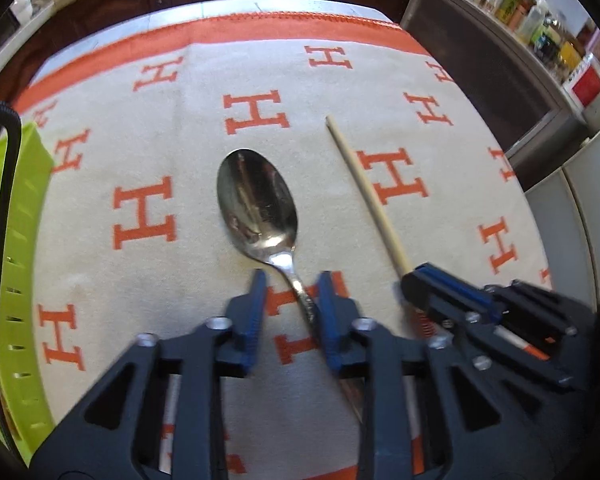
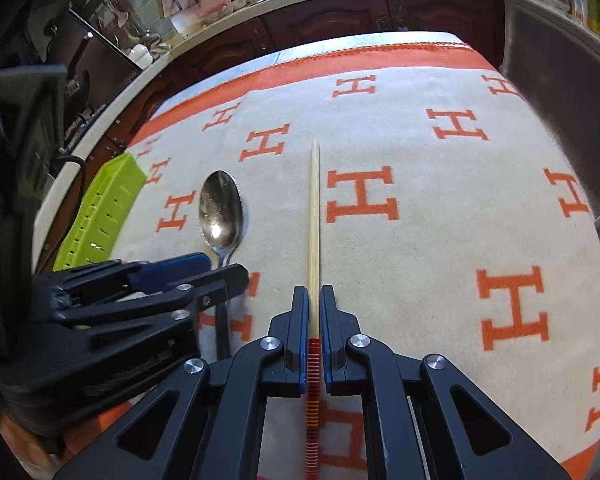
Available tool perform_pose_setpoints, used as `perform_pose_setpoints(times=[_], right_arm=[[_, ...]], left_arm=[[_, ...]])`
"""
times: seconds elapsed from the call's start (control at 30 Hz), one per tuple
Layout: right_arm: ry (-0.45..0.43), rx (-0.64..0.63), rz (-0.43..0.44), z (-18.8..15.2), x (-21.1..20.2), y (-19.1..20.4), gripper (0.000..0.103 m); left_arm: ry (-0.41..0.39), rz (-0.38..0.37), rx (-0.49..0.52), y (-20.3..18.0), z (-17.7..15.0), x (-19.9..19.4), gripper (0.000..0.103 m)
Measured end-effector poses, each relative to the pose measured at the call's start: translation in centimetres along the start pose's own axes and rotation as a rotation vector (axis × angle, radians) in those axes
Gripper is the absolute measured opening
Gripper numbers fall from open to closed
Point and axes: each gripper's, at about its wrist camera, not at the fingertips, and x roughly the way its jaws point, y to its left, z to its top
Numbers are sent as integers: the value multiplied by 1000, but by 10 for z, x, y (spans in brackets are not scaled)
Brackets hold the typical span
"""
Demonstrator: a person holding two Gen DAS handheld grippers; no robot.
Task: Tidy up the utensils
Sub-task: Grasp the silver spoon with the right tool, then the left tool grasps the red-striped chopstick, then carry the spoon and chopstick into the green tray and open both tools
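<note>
The left gripper [image 1: 290, 280] is straddling the handle of a spoon [image 1: 256, 204], jaws not visibly clamped, while the right gripper [image 2: 313, 294] is clamping a chopstick [image 2: 313, 208] lying just right of the spoon on the cloth [image 2: 420, 240].

- A shiny metal spoon [image 1: 256, 204] lay bowl-up on the H-patterned cloth.
- A pale wooden chopstick [image 2: 313, 216], red-striped at its near end, lay just beside it.

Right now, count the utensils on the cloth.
2: a spoon left of a chopstick, each handle between a gripper's jaws. The green basket may hide more.
</note>
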Motion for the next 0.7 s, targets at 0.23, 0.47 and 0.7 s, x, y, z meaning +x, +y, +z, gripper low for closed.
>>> perform_pose_setpoints(times=[0.23, 0.47, 0.7], right_arm=[[-24, 18, 49, 0, -16, 2, 5], [-48, -5, 100, 3, -30, 25, 5], [-60, -51, 174, 11, -43, 67, 5]], left_arm=[[-18, -121, -77, 27, -12, -13, 3], [-68, -142, -118, 47, -22, -46, 3], [-127, -159, -148, 74, -39, -95, 3]])
